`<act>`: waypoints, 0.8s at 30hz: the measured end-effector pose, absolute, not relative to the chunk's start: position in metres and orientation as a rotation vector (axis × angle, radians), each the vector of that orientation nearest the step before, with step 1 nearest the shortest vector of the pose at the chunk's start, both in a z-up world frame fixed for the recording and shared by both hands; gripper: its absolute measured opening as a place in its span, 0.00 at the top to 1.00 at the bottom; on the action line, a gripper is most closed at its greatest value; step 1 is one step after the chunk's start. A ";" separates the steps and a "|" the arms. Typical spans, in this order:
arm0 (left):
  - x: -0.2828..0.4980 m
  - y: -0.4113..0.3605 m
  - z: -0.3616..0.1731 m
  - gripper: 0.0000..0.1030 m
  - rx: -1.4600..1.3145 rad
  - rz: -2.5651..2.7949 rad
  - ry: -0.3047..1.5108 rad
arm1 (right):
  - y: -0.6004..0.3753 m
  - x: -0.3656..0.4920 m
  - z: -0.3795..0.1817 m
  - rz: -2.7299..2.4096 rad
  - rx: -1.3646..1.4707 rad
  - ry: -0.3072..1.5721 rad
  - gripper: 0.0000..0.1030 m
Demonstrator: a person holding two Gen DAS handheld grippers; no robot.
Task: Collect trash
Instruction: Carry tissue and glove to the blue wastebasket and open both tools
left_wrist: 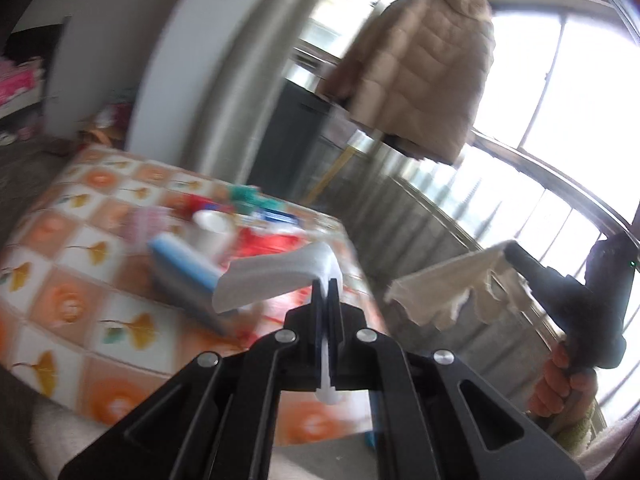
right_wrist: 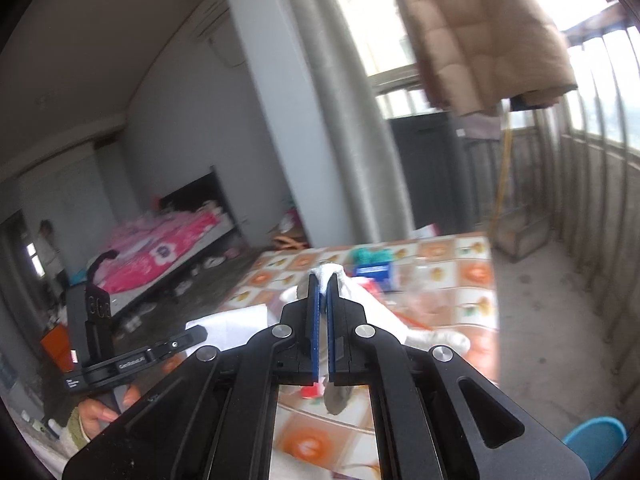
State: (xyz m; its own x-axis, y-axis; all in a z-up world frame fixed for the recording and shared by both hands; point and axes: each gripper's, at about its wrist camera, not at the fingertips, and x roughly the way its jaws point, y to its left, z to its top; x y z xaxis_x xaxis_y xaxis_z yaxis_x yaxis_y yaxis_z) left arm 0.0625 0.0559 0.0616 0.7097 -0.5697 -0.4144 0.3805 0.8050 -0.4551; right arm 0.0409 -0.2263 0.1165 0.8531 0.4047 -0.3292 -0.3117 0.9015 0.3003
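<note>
In the left wrist view my left gripper (left_wrist: 329,286) is shut on a white sheet of paper (left_wrist: 272,280), held above the table (left_wrist: 80,280). To the right, my right gripper (left_wrist: 510,250) is shut on a crumpled cream tissue (left_wrist: 444,300) hanging in the air. In the right wrist view the right gripper (right_wrist: 323,280) pinches that tissue (right_wrist: 360,296), which trails off to the right. The left gripper (right_wrist: 202,334) shows at the left with the white paper (right_wrist: 236,322).
The table's orange-checked cloth (right_wrist: 472,280) carries a blue-white box (left_wrist: 184,264), a white cup (left_wrist: 212,228) and blurred red and green packets. A tan jacket (left_wrist: 420,72) hangs by the window. A blue bin (right_wrist: 596,440), a pink bed (right_wrist: 160,256) and a person (right_wrist: 46,248) are also in sight.
</note>
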 end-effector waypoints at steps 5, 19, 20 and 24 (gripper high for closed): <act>0.086 -0.044 0.063 0.99 -0.276 -0.758 0.687 | -0.295 0.012 0.108 0.154 0.277 0.377 0.98; 0.095 -0.353 -0.038 0.99 0.040 -1.107 1.169 | -0.487 -0.025 -0.014 -0.405 0.692 0.611 0.98; 0.092 -0.372 -0.052 0.99 0.070 -1.115 1.199 | -0.494 -0.025 -0.027 -0.436 0.713 0.633 0.97; 0.083 -0.436 -0.100 0.95 0.151 -1.157 1.289 | -0.520 -0.025 -0.073 -0.523 0.788 0.703 0.89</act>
